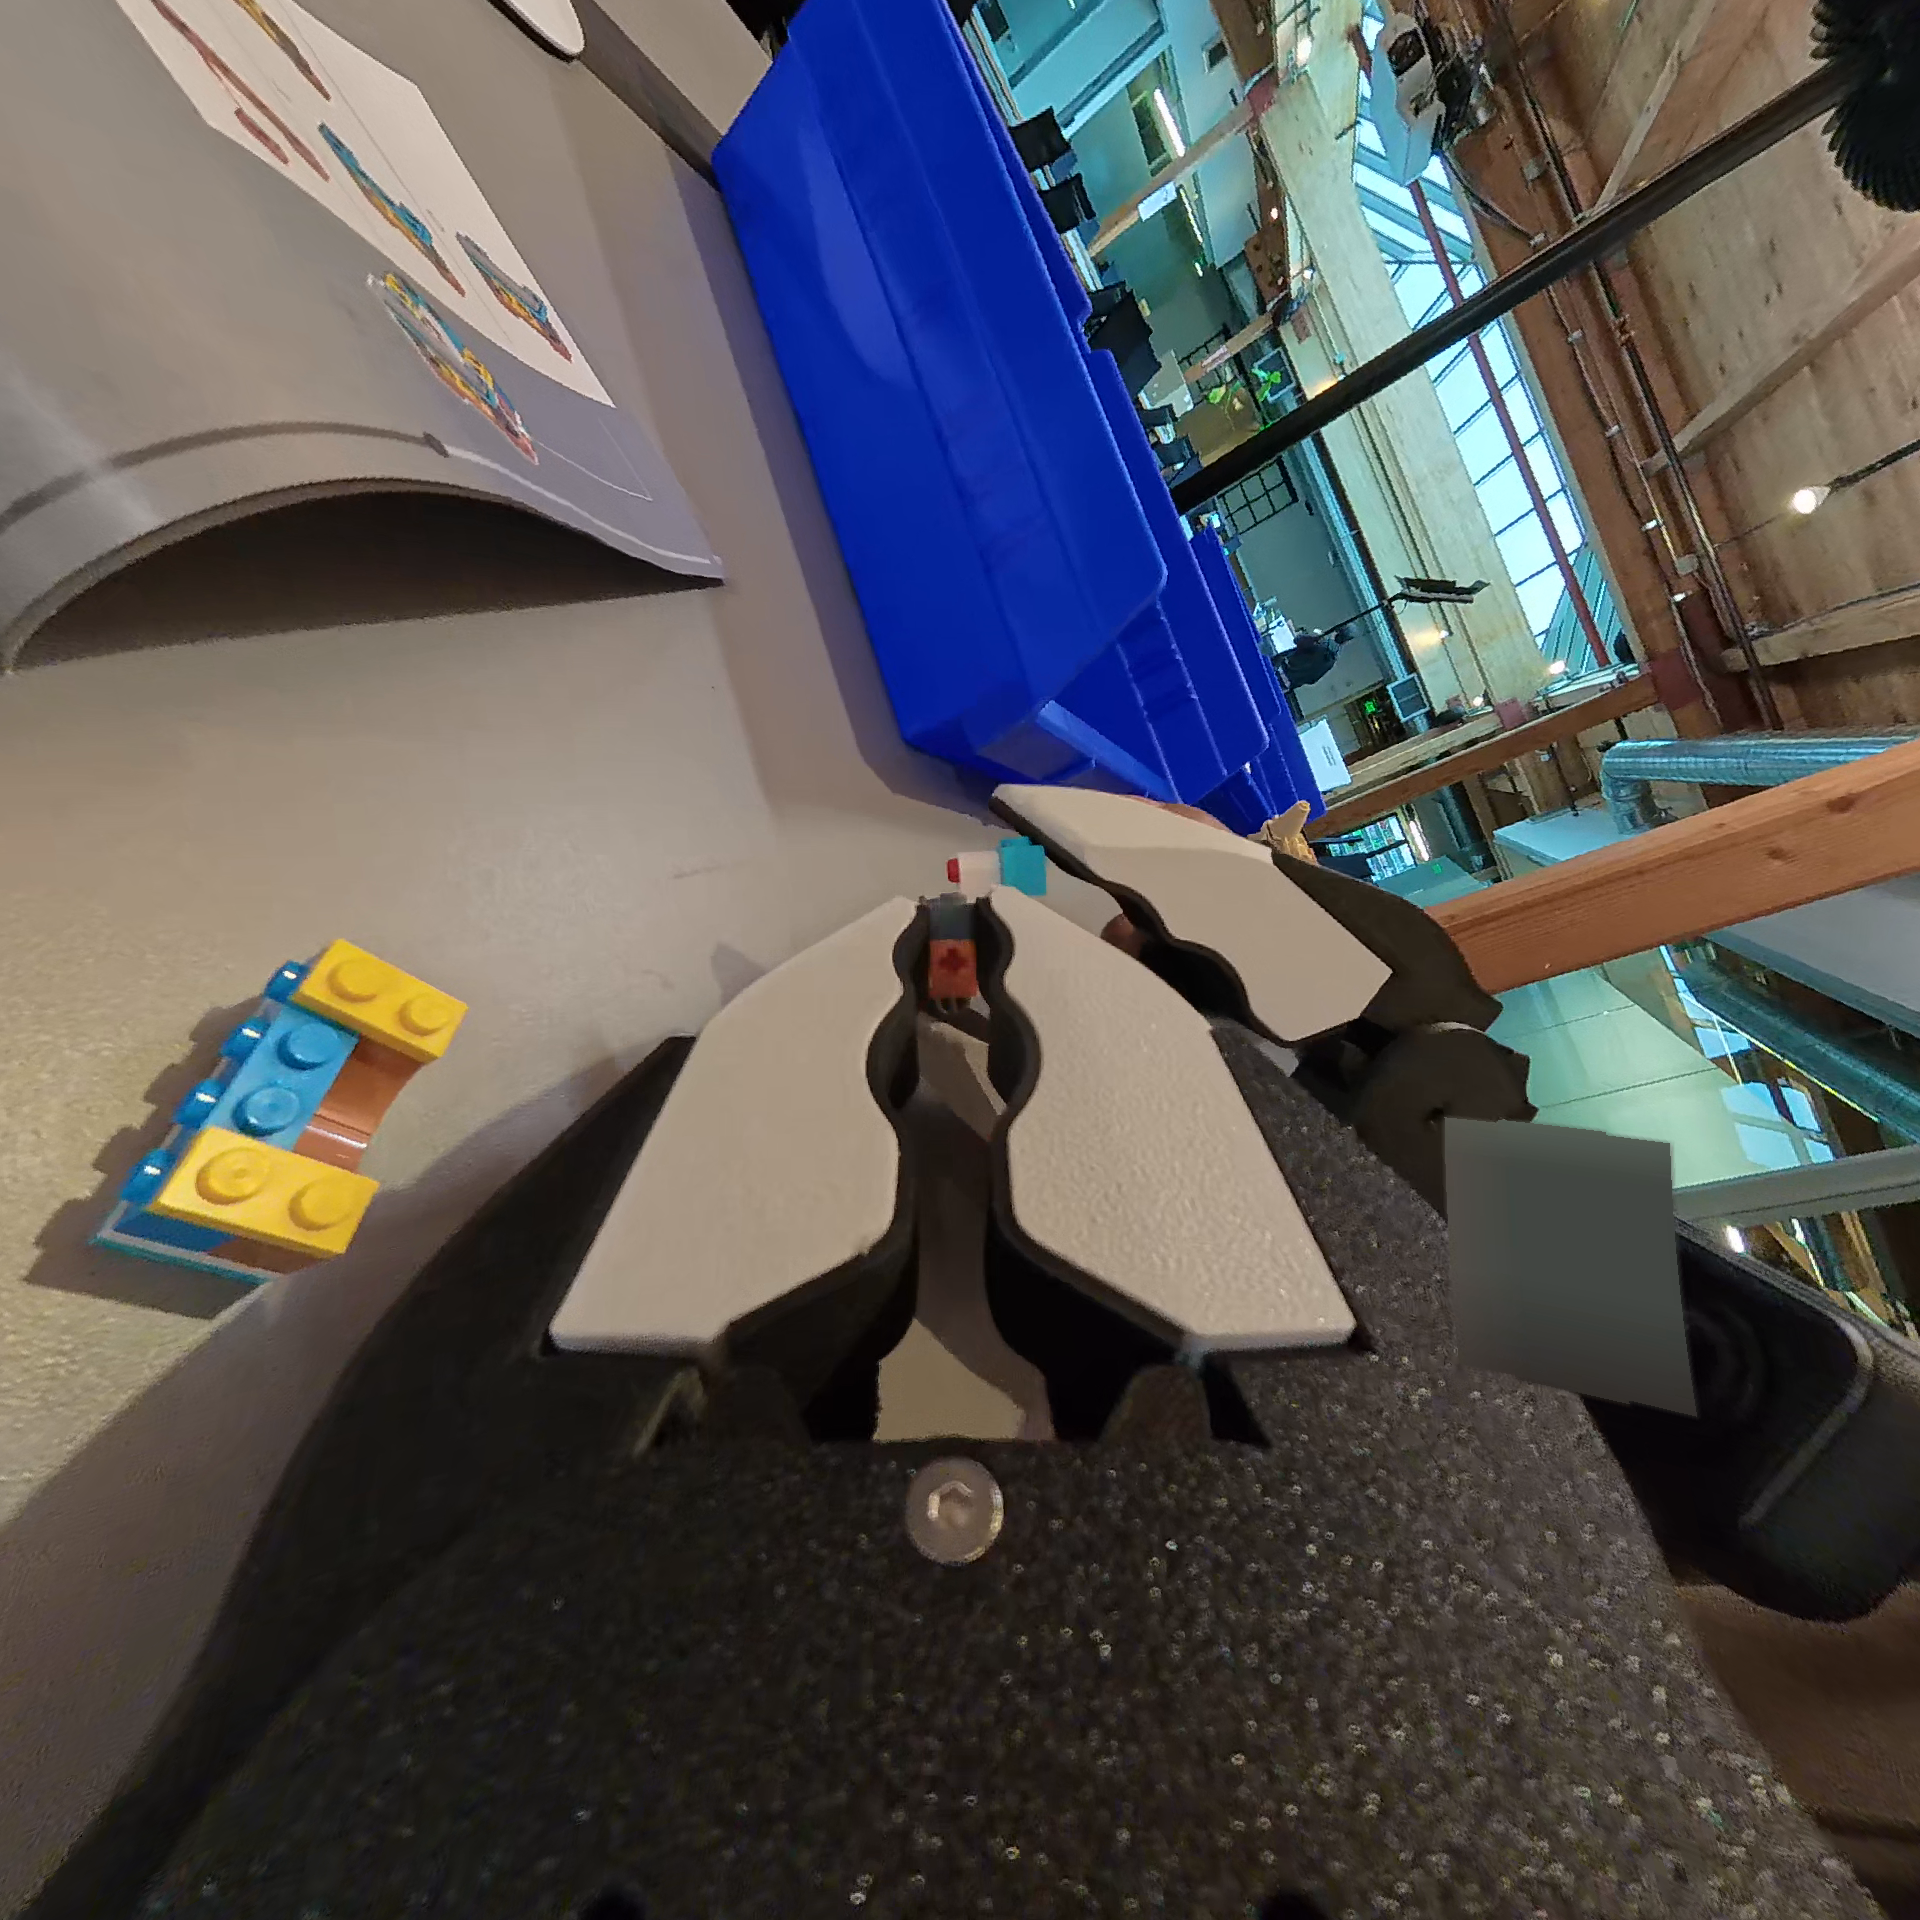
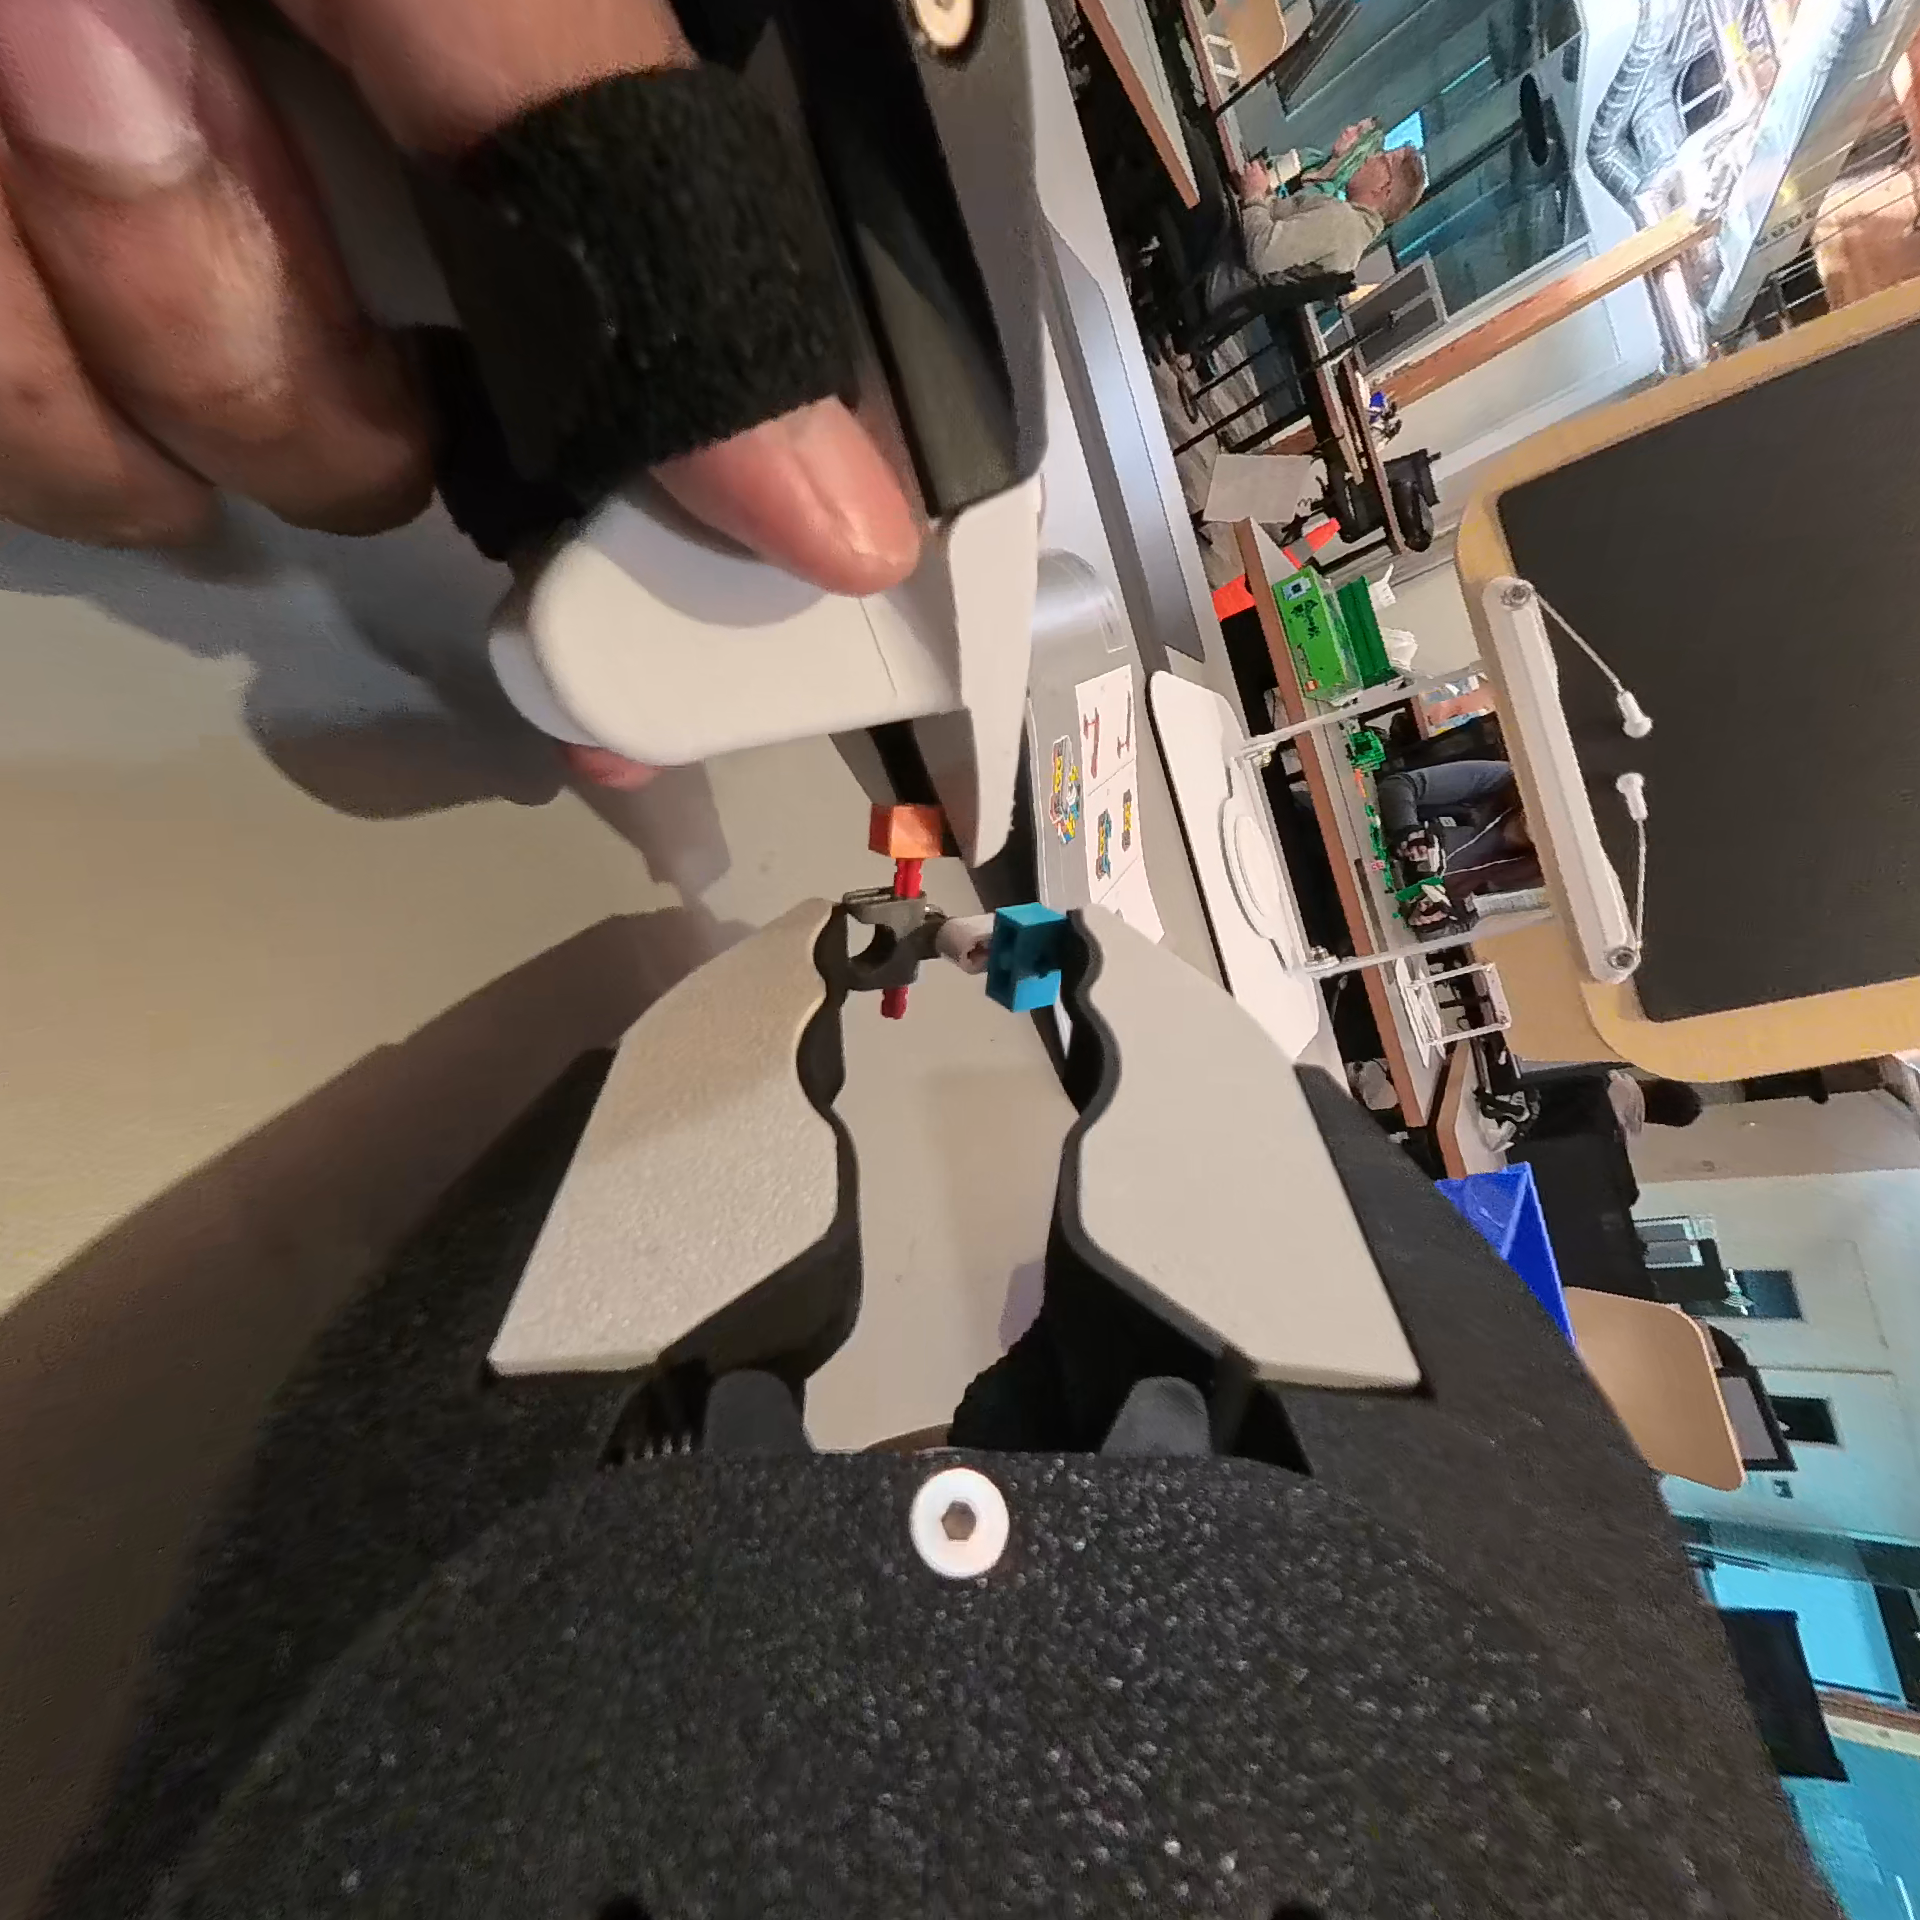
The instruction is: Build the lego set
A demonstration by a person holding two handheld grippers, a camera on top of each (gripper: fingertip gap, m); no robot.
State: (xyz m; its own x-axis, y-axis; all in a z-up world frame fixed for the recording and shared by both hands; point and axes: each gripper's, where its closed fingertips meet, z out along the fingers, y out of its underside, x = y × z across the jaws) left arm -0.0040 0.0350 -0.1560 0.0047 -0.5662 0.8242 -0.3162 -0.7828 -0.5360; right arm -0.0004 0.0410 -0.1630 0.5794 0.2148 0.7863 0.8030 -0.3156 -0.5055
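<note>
While the left gripper (image 1: 951, 914) pinches an orange brick (image 1: 952, 966) at its tips, the right gripper (image 2: 951, 940) clamps a teal brick (image 2: 1023, 958) assembly, the two meeting above bare table (image 1: 499, 831), well clear of the bin (image 1: 935, 416) edge and yellow-blue build (image 1: 281, 1112).

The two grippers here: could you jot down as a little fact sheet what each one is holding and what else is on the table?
left gripper: shut on an orange piece
right gripper: clamped across a small sub-assembly, dark grey connector at one end, blue brick at the other
on the table: a part-built model in blue, yellow and brown
also there: instruction sheet, blue bins
</note>
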